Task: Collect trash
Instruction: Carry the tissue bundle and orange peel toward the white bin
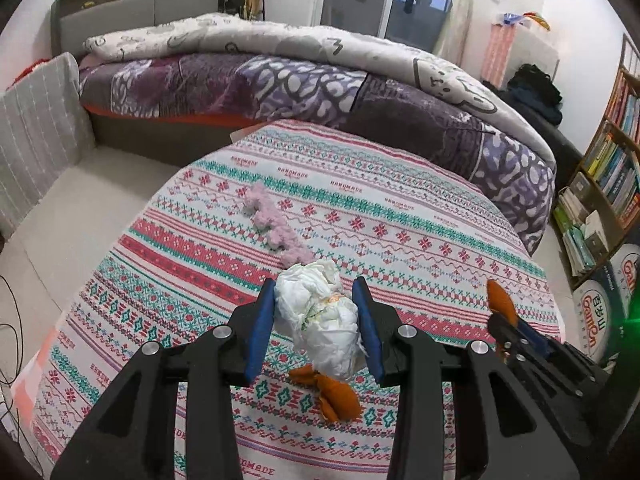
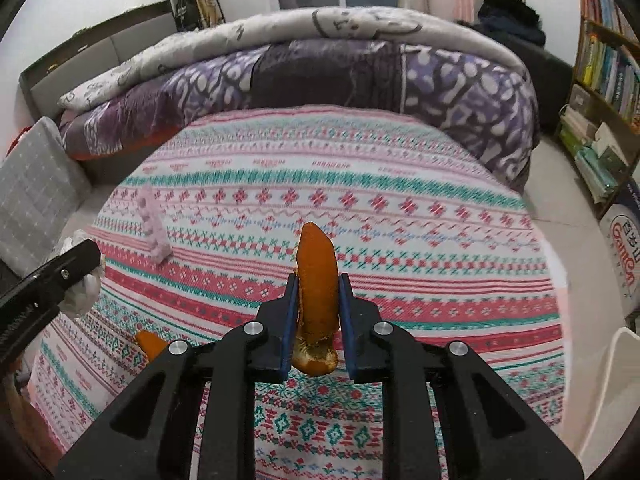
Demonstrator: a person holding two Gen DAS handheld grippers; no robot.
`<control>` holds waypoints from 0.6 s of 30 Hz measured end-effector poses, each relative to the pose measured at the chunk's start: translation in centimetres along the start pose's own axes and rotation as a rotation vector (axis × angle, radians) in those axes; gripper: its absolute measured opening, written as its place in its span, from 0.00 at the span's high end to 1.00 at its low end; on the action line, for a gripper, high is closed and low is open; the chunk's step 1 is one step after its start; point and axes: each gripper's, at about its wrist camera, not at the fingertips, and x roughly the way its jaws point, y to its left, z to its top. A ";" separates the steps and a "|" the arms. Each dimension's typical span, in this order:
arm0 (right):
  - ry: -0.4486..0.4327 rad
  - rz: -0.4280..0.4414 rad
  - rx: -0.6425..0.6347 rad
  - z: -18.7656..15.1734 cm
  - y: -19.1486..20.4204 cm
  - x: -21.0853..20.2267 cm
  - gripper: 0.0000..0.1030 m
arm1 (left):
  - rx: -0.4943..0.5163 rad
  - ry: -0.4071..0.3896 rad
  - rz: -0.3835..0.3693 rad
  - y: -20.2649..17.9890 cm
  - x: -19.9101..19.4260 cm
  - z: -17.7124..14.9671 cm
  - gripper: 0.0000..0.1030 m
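My left gripper (image 1: 316, 292) is shut on a crumpled white tissue wad (image 1: 320, 316) and holds it above the patterned tablecloth (image 1: 420, 216). My right gripper (image 2: 318, 284) is shut on a long orange peel (image 2: 316, 280) that sticks up between its blue pads; it also shows in the left wrist view (image 1: 500, 300). Another orange peel piece (image 1: 336, 396) lies on the cloth under the tissue; in the right wrist view (image 2: 150, 344) it sits at lower left. A pink fluffy strip (image 1: 272, 220) lies on the cloth beyond the tissue.
A bed with a purple and white quilt (image 1: 280, 76) stands behind the table. A bookshelf (image 1: 612, 152) and a printed box (image 1: 600, 312) are at the right. A grey cushion (image 1: 36, 140) leans at the left. A white rim (image 2: 624, 380) shows at lower right.
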 end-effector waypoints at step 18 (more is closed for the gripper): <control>-0.129 -0.108 0.079 0.1 -6.0 -6.8 0.82 | 0.106 -0.098 -0.035 -7.4 -3.6 -0.6 0.62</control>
